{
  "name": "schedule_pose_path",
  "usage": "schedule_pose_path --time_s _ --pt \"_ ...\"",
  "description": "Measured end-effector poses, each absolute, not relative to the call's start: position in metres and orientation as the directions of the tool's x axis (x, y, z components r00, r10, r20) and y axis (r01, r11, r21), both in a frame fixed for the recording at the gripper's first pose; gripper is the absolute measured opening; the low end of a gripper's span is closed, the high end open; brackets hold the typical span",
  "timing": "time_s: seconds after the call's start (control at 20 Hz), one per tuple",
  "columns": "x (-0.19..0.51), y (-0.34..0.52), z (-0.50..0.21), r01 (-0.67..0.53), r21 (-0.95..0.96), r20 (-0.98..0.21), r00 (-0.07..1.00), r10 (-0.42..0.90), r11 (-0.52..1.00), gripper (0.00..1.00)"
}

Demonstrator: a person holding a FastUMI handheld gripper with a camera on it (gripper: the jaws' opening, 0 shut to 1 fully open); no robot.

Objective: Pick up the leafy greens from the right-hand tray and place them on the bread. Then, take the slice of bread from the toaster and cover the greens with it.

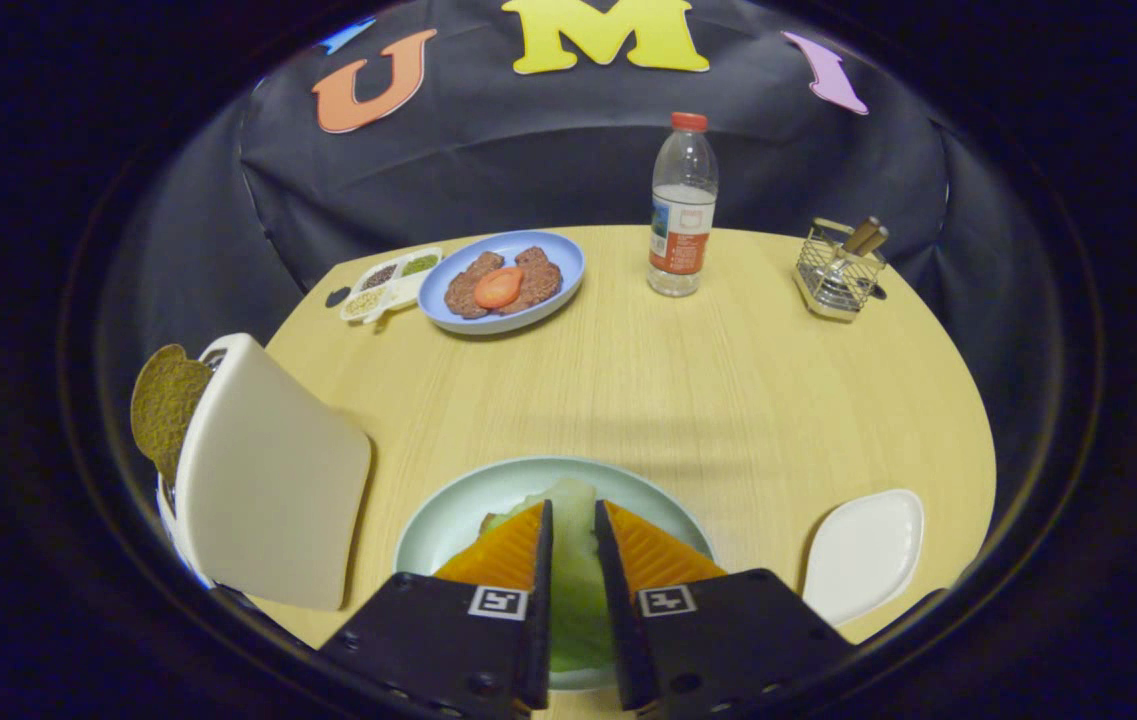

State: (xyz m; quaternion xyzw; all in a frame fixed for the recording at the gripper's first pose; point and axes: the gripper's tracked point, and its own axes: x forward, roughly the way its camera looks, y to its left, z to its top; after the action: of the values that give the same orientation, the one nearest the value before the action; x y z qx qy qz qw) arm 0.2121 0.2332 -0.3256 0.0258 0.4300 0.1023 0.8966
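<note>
Leafy greens pinched between gripper fingers, over plate — bread hidden.

Gripper view: fisheye camera rides on gripper, looks forward and down along fingers. Sits close above pale green plate at near table edge. Faces across wooden table toward booth wall; bottle stands far beyond plate. Toaster close at plate's left.

water bottle, blue plate of patties, seasoning tray, wire utensil caddy
</note>
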Motion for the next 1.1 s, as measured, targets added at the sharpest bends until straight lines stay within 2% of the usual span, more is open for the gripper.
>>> schedule_pose_path --time_s 0.3,0.55,0.7,0.95,1.1 --pt "0.181 0.232 -0.26 -0.159 0.1 -0.662 0.726 0.184 0.982 0.68" --pt "0.146 0.241 -0.195 -0.163 0.065 -0.553 0.815 0.172 0.984 0.83" --pt "0.132 0.255 -0.154 -0.19 0.049 -0.477 0.858 0.19 0.981 0.99" --pt "0.125 0.299 -0.106 -0.242 0.023 -0.368 0.9 0.234 0.97 0.98" --pt "0.127 0.335 -0.1 -0.285 -0.003 -0.35 0.898 0.266 0.959 0.98"
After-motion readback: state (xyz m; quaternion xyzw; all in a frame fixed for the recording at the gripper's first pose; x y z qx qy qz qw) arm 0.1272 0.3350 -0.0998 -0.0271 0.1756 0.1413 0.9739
